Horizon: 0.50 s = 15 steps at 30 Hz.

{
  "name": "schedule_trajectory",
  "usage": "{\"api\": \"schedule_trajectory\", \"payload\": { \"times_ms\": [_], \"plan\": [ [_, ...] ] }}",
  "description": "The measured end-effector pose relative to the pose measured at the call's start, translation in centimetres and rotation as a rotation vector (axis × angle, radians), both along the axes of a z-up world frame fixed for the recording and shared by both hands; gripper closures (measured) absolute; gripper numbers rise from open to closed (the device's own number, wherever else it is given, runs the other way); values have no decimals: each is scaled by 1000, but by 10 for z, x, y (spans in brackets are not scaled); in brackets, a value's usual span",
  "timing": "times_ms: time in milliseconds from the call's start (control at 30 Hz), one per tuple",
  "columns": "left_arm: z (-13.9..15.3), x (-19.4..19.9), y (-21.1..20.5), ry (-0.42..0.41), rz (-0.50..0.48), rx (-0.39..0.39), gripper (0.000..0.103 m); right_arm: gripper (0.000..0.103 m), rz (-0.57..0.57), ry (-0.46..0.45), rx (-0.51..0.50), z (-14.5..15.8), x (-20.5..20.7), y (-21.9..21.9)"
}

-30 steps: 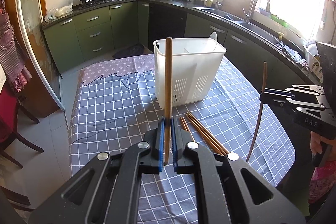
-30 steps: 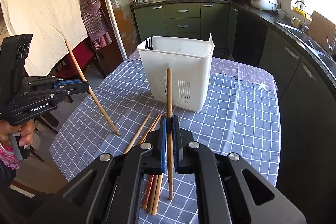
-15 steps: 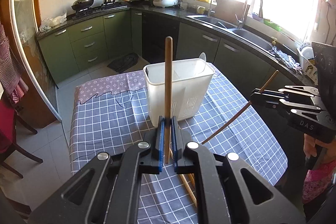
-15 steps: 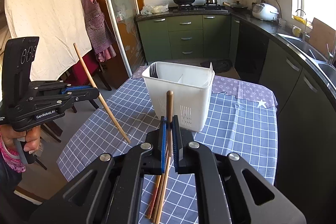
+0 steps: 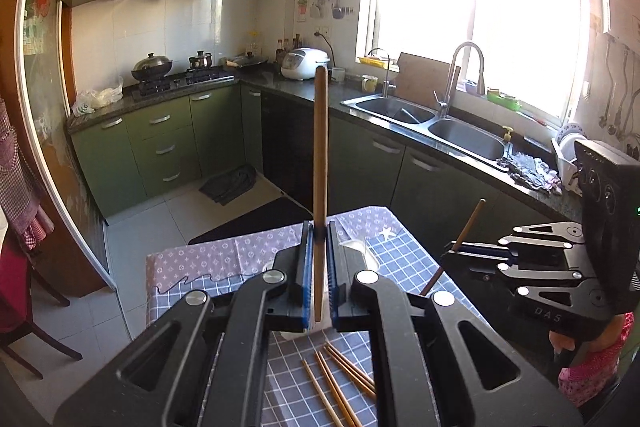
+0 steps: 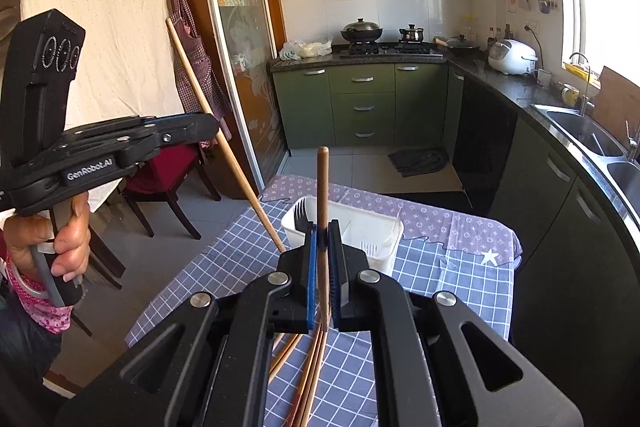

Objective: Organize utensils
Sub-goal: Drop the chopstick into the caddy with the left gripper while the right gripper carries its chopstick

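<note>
Between the blue pads of our left gripper [image 5: 319, 275] one chopstick [image 5: 320, 187] stands nearly upright, clamped tight, and our right gripper [image 6: 324, 275] pinches a second chopstick [image 6: 323, 227] the same way. Both hands have risen over the last second: a second ago the white holder filled the view just ahead of each gripper, and now it sits low, mostly hidden behind the left jaws and only partly visible past the right ones. We judge that this lift brings the chopstick tips above the rim, so the next step is to carry them over an open compartment and lower them in. Ahead of the right gripper, the utensil holder [image 6: 372, 227] rests on the checked tablecloth [image 6: 440, 267], with a dark fork [image 6: 300, 213] already standing in its near left corner. Below and behind both grippers, several loose chopsticks [image 6: 308, 367] lie on the cloth, not yet sorted. Beside us, the other gripper's stick slants across each view, so the two sticks could knock together over the holder. Farther off stand green cabinets [image 6: 360, 107], a stove and a sink [image 5: 440, 131], none of which stand in the way.
</note>
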<state>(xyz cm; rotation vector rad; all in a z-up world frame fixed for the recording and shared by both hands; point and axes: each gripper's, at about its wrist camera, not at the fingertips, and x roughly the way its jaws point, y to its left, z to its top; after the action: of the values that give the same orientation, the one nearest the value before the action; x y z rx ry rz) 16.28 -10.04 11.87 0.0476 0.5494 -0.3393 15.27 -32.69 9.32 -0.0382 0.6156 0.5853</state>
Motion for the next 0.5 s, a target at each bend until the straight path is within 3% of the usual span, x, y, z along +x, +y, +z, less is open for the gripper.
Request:
{"api": "schedule_trajectory", "payload": {
  "times_ms": [167,300,500],
  "plan": [
    [-3,29,-9,-14,35,-2,97,97,-16,-55,44,37,7,-7],
    [-24,53,-10,12,70,10,97,97,-33,-88,76,62,20,-8],
    [-62,78,-11,90,90,48,97,97,-96,-100,68,69,56,0]
  ]
}}
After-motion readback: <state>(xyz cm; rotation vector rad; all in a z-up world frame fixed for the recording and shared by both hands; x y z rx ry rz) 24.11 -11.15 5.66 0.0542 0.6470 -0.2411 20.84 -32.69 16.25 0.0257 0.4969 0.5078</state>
